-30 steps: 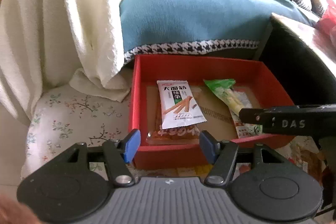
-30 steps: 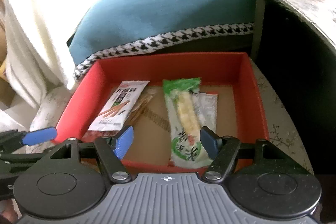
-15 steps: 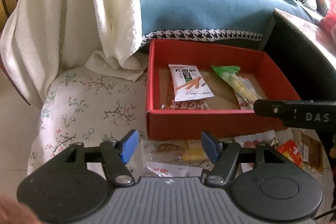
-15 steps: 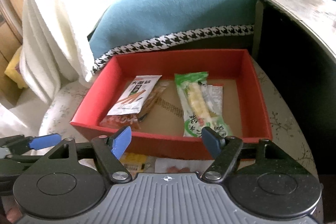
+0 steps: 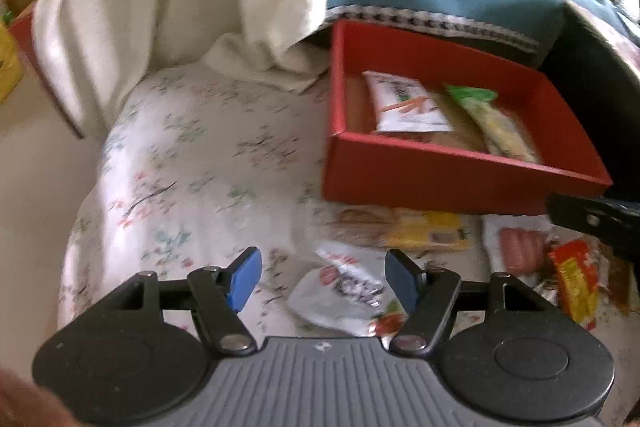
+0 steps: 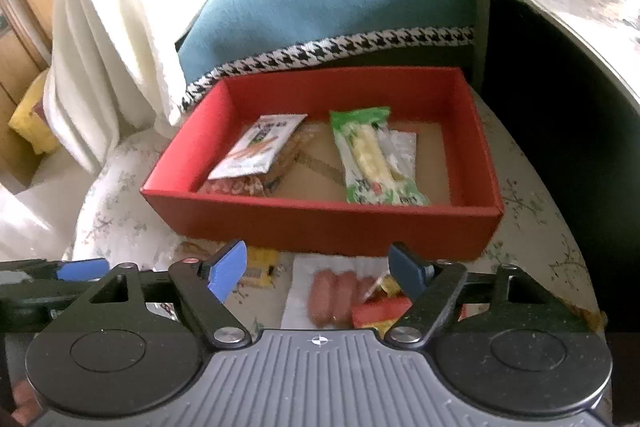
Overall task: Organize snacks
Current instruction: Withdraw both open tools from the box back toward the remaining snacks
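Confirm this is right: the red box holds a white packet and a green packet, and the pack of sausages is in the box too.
Not quite. The red box does hold the white packet and the green packet, but the pack of sausages lies outside it, on the floral cloth in front of the box. The right wrist view shows this.

I note a rounded surface under a floral cloth (image 5: 192,163). A red box (image 6: 320,223) sits directly on it at the far side. Just in front of the box, loose packets lie on the cloth: a yellow packet (image 5: 424,231), a white printed packet (image 5: 344,287), a sausage pack (image 6: 336,291) and a red-yellow wrapper (image 5: 572,283).
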A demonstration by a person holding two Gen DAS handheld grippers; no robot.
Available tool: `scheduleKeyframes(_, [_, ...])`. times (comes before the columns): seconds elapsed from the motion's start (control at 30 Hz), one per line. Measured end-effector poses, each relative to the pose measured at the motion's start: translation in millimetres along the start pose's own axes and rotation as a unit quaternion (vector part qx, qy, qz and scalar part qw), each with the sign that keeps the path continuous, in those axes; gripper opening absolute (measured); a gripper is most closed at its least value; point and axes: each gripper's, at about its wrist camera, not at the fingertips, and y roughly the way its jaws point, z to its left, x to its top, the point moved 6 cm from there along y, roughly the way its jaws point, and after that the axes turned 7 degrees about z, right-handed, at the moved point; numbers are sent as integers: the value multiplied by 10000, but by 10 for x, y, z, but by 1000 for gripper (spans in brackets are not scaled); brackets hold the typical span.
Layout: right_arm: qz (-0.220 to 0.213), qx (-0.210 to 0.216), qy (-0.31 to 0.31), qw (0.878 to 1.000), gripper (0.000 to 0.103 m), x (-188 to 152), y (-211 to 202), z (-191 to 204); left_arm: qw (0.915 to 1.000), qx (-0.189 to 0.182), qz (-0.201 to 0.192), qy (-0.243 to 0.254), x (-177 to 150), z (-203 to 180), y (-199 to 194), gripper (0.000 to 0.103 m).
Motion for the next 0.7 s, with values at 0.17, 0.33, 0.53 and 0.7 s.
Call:
scheduleKeyframes(0.17, [52, 24, -5, 10000, 85, -60, -42, -81, 9985, 52, 181, -514, -94, 202, 50, 63])
scheduleKeyframes(0.33, [99, 139, 40, 9998, 86, -90, -68, -152, 9892, -210, 450, -1378, -116, 271, 157, 63])
scheduleKeyframes(0.53, [89, 255, 87, 9996, 87, -125, -150, -273, 9916, -161, 391, -1222, -115, -85, 199, 65])
scheduleKeyframes(0.7, [40, 275, 94, 9996, 87, -145, -216, -368, 9980, 338, 348, -403, -196, -424, 331, 76])
